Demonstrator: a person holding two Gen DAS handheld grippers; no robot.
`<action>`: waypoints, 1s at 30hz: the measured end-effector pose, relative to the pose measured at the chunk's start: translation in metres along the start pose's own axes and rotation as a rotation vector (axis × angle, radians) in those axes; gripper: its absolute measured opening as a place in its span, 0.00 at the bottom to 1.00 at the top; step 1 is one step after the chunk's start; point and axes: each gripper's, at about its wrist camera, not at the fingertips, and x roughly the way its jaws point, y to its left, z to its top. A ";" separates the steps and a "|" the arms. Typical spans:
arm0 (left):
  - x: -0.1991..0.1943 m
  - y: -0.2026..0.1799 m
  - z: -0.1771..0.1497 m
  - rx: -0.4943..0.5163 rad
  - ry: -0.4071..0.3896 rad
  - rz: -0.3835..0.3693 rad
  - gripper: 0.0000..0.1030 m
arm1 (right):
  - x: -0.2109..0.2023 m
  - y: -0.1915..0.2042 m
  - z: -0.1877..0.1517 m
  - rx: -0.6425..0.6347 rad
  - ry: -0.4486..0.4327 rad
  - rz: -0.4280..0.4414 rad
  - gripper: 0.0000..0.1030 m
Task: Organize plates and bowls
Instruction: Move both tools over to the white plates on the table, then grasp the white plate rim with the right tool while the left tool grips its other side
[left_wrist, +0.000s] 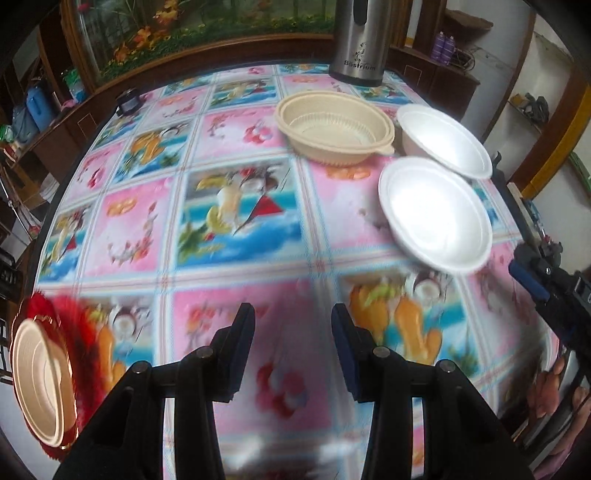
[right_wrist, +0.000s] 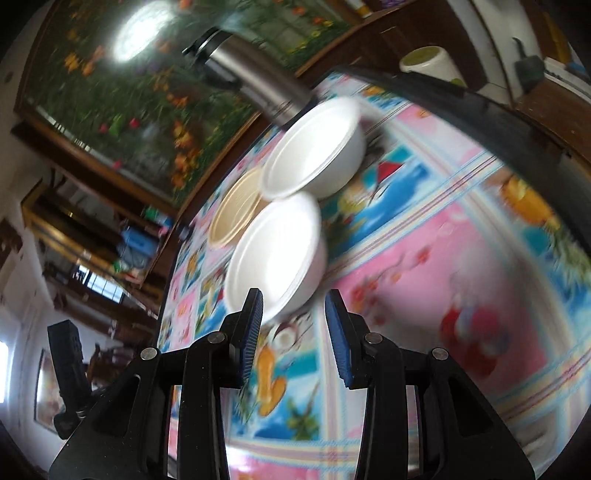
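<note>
Left tongs (left_wrist: 293, 332) parted and empty, right tongs (right_wrist: 294, 317) parted, empty, rolled sideways

red plate (left_wrist: 55, 314) with a tan bowl (left_wrist: 40, 380) left of the fingers, cut off by the edge, near white bowl (right_wrist: 275, 254) partly behind the left finger, metal flask (left_wrist: 360, 40) top cut off, tablecloth (right_wrist: 424, 266) pictures blurry

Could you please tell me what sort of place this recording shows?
Probably a home dining room: a table under a colourful fruit-print cloth, a steel thermos flask standing on it, and dark wooden cabinets behind.
</note>
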 end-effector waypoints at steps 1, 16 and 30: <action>0.003 -0.002 0.006 -0.007 0.000 -0.007 0.42 | 0.000 -0.003 0.006 0.007 -0.007 -0.008 0.33; 0.034 -0.021 0.074 -0.083 0.018 -0.082 0.42 | 0.034 -0.002 0.043 0.021 -0.006 -0.007 0.33; 0.060 -0.031 0.081 -0.159 0.126 -0.230 0.42 | 0.045 -0.009 0.044 0.054 0.023 0.051 0.33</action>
